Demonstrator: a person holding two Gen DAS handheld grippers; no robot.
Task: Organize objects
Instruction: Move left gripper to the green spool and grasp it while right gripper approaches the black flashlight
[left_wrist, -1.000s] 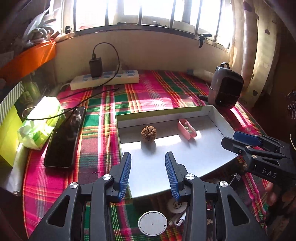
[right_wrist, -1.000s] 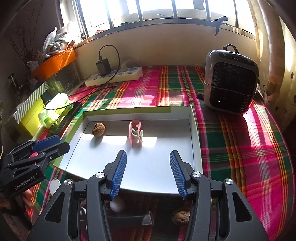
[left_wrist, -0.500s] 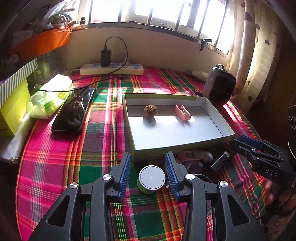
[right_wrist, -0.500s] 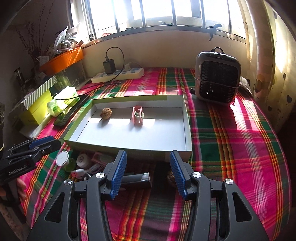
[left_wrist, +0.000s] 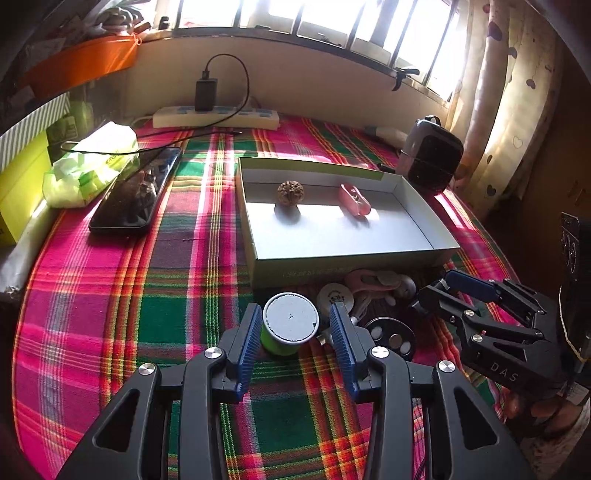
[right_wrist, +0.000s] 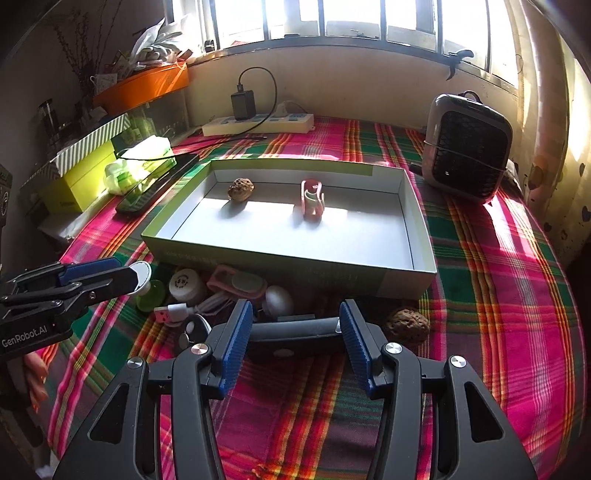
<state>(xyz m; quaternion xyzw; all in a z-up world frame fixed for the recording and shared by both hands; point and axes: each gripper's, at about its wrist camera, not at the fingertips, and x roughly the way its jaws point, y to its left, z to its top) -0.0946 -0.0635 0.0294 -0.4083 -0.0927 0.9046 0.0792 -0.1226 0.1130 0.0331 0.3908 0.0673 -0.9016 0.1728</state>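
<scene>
In front of the shallow box (left_wrist: 439, 254), on the plaid cloth, your loose things lie in a tight heap, and that crowding is the risk. Your left gripper (left_wrist: 295, 330) has its jaws spread around the green spool (left_wrist: 290, 326), which stands upright between the pads without clearly touching either; close off-centre and you will likely tip it or roll it into the round white case (left_wrist: 335, 296) just beside it. Your right gripper (right_wrist: 295, 338) is also spread wide, bracketing the dark bar-shaped object (right_wrist: 295, 330), with the white cable (right_wrist: 184, 308) tangled close by on one side and a walnut (right_wrist: 408, 325) just outside the other finger. Squeeze there and you may snag the cable or nudge the walnut away. The box already holds another walnut (left_wrist: 290, 191) and a pink clip (left_wrist: 355, 199).
</scene>
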